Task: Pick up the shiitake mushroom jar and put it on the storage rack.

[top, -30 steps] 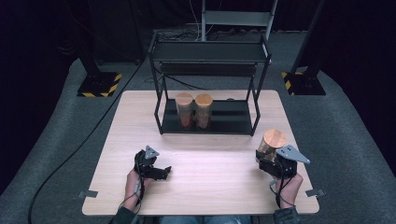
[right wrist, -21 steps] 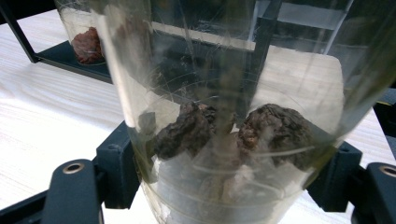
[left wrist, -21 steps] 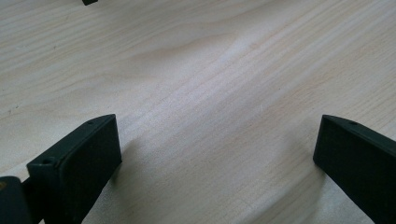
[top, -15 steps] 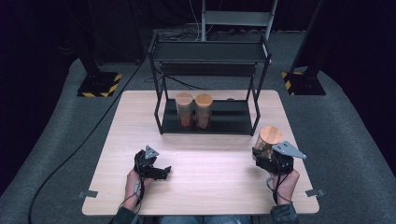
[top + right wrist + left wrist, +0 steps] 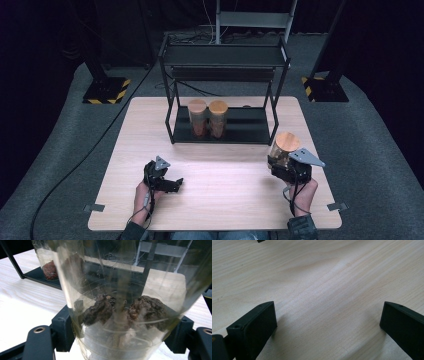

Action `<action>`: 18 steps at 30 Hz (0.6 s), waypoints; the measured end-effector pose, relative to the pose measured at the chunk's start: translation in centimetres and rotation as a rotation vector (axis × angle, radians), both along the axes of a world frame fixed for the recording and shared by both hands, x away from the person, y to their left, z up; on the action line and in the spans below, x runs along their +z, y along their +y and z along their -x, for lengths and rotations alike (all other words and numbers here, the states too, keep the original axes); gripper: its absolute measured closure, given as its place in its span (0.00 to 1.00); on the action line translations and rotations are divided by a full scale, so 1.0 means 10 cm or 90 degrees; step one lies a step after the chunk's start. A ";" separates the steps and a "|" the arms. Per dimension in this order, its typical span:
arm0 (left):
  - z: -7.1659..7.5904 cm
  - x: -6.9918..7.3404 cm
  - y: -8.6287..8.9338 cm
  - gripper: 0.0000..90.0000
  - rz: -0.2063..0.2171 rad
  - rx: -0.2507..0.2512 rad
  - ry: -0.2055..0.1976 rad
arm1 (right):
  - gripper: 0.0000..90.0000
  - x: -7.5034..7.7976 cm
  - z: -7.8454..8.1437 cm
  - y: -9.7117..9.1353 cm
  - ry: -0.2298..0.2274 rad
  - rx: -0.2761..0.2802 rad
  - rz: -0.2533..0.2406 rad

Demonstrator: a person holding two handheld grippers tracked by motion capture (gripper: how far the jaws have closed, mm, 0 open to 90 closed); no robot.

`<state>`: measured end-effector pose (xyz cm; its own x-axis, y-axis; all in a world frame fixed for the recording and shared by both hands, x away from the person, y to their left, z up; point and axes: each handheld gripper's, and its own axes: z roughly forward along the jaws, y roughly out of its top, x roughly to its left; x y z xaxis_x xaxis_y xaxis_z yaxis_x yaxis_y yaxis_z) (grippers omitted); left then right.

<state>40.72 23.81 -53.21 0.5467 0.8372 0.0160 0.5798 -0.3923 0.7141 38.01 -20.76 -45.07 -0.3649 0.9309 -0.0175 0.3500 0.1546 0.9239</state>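
While both hands rest at the near edge of the table (image 5: 125,150), things stand so:
Right gripper (image 5: 286,167): clenched round a clear jar (image 5: 120,302) with a wooden lid, near right of the table, tilted.
Jar contents: dark wrinkled lumps (image 5: 147,310) low inside.
Left gripper (image 5: 170,184): released, jaws wide apart over bare wood, near left.
Rack (image 5: 225,55): far middle; two more lidded jars (image 5: 208,119) touching on its lower shelf.

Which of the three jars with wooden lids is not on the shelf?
The jar clamped in the right gripper, near the table's right edge and tilted. The other two jars stand upright, side by side, on the black shelf.
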 end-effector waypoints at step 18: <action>0.00 0.00 0.00 0.00 0.000 0.000 0.000 | 0.28 0.06 -0.09 0.08 -0.004 0.013 0.005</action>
<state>40.72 23.81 -53.21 0.5467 0.8372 0.0161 0.5797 -0.3923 0.7141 38.92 -19.95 -44.51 -0.3831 0.9233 -0.0267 0.3417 0.1685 0.9246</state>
